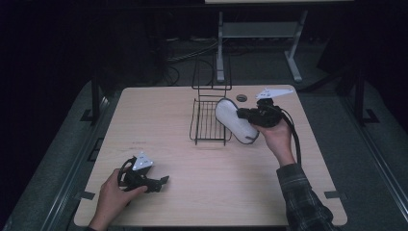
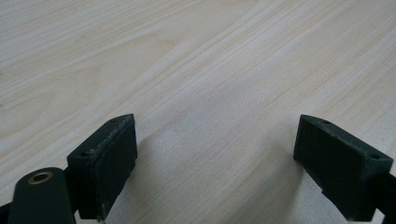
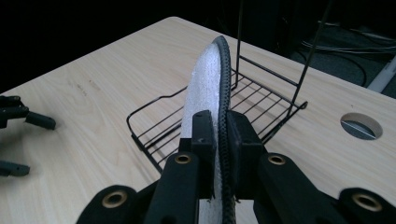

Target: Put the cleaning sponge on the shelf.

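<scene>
A flat white oval pad with a dark edge, like an insole [image 1: 235, 120] [image 3: 208, 88], is held up on edge above the table. My right gripper [image 1: 245, 114] [image 3: 219, 140] is shut on it, at the right side of a black wire rack [image 1: 210, 120] [image 3: 261, 100]. The insole hangs beside the rack's low basket, partly over its right rim. My left gripper [image 1: 162, 182] [image 2: 215, 163] rests near the table's front left, open, with bare wood between its fingers [image 2: 109, 158].
The wire rack has a tall back frame [image 1: 211, 72] toward the table's far edge. A round cable hole [image 1: 241, 97] [image 3: 361, 126] sits behind the rack. The light wooden table [image 1: 159, 130] has dark floor around it and a metal stand [image 1: 221, 48] behind.
</scene>
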{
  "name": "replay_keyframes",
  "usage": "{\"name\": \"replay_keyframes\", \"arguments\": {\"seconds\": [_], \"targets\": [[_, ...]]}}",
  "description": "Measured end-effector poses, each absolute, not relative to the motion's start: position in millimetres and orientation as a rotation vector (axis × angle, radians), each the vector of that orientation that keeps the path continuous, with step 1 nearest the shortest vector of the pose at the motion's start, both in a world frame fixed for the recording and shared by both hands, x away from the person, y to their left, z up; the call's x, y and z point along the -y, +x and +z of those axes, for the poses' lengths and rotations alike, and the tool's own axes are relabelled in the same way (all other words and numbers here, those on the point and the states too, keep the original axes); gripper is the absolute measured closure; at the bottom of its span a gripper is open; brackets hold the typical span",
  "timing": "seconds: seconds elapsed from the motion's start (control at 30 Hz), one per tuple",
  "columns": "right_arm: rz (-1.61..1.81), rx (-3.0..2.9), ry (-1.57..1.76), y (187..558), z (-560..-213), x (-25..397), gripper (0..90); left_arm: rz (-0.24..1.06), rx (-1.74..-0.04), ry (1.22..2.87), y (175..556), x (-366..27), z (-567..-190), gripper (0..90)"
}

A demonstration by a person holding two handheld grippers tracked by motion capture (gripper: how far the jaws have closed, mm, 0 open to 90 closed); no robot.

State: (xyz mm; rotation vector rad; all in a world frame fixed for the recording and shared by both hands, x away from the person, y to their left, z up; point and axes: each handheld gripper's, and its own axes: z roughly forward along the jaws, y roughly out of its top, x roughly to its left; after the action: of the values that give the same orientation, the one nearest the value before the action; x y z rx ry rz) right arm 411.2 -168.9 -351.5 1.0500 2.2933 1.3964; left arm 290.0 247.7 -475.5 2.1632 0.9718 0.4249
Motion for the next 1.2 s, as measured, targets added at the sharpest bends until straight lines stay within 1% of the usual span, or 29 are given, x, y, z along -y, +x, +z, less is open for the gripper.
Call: {"name": "replay_keyframes", "arguments": {"seconds": [0.63, 0.97, 1.2], "targets": [[1.372, -2.328, 1.052, 459.9, -361.5, 119.7, 81.9, 0.424, -0.971, 2.163, 290.0, -247.8, -475.6, 12.6], [1.357, -2.380, 1.083, 474.3, -370.9, 94.6, 81.7, 0.426, -0.970, 2.165, 290.0, -247.8, -475.5, 12.6], [1.322, -2.394, 1.069, 480.0, -379.7, 88.2, 81.5, 0.426, -0.970, 2.166, 290.1, -247.9, -475.5, 12.6]]}}
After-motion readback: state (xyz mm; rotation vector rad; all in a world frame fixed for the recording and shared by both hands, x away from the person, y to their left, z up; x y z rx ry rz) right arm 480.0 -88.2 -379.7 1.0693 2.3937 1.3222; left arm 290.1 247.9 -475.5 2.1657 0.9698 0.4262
